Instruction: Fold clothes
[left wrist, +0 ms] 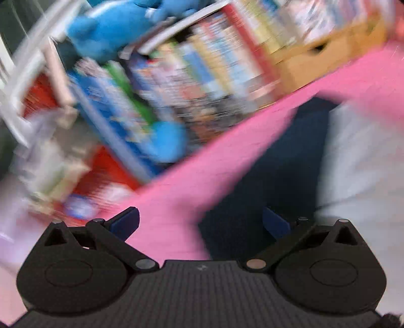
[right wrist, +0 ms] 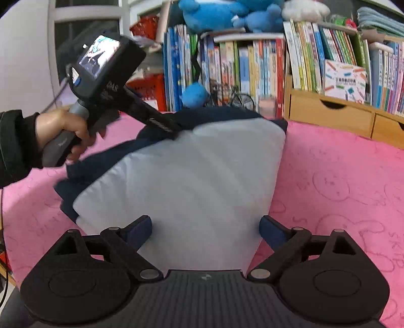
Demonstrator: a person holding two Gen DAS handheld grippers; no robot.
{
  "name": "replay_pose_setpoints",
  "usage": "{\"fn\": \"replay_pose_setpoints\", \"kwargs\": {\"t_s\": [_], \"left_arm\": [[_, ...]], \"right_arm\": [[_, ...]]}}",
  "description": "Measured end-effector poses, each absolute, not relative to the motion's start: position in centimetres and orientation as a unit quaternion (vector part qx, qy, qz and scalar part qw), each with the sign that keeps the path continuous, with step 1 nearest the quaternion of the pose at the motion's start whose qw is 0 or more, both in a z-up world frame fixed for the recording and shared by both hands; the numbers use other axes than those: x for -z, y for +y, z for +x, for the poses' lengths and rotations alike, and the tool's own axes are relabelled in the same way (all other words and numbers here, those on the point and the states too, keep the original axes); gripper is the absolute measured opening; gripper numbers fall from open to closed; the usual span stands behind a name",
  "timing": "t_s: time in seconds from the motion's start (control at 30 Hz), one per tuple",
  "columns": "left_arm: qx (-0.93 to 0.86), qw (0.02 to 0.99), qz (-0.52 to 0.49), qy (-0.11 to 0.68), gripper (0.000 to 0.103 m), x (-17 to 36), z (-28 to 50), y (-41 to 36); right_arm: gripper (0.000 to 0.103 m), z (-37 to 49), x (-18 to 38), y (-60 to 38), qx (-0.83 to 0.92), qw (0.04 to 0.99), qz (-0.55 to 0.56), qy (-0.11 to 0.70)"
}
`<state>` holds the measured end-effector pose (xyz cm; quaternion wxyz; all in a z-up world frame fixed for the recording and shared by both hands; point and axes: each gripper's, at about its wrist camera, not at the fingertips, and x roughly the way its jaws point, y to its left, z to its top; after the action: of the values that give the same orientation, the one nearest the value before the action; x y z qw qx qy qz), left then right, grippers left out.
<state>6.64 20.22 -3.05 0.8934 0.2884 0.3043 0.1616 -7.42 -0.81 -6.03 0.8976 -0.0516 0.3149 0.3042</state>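
Pink bedspread, bookshelf behind.
Folded garment centred; right hand-held gripper and left hand-held gripper both released, bare pink margins around.

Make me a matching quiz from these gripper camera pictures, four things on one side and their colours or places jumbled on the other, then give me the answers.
Things:
1. folded garment
2. bed cover
3. plush toy
4. drawer unit

Descriptions:
A. pink, spread under everything
B. light wood, at the right below a row of books
C. pale grey on top with dark navy beneath, lying in front of the right claw
D. bright blue, perched on top of the bookshelf

Pairs: 1-C, 2-A, 3-D, 4-B
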Motion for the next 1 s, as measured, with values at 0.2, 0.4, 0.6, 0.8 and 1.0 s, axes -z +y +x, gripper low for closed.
{"fn": "replay_pose_setpoints", "kwargs": {"t_s": [0.2, 0.4, 0.6, 0.8, 1.0], "left_arm": [[-0.194, 0.896, 0.191, 0.35, 0.102, 2.8, 7.9, 26.0], [-0.109, 0.942, 0.121, 0.293, 0.102, -1.8, 4.5, 24.0], [-0.004, 0.939, 0.193, 0.287, 0.103, 0.3, 4.2, 15.9], [-0.026, 0.937, 0.16, 0.31, 0.103, 3.8, 6.9, 18.5], [-0.184, 0.904, 0.178, 0.343, 0.103, 5.9, 9.6, 23.3]], "right_arm": [[0.095, -7.3, 6.4, -0.5, -0.302, 0.892, -0.059, 0.332], [0.097, -7.5, 6.5, -0.6, -0.304, 0.891, -0.056, 0.333], [0.101, -7.4, 6.7, -0.2, -0.304, 0.889, -0.063, 0.336], [0.102, -7.3, 6.7, -0.2, -0.305, 0.889, -0.065, 0.337], [0.103, -7.3, 6.8, -0.1, -0.305, 0.889, -0.069, 0.336]]}}
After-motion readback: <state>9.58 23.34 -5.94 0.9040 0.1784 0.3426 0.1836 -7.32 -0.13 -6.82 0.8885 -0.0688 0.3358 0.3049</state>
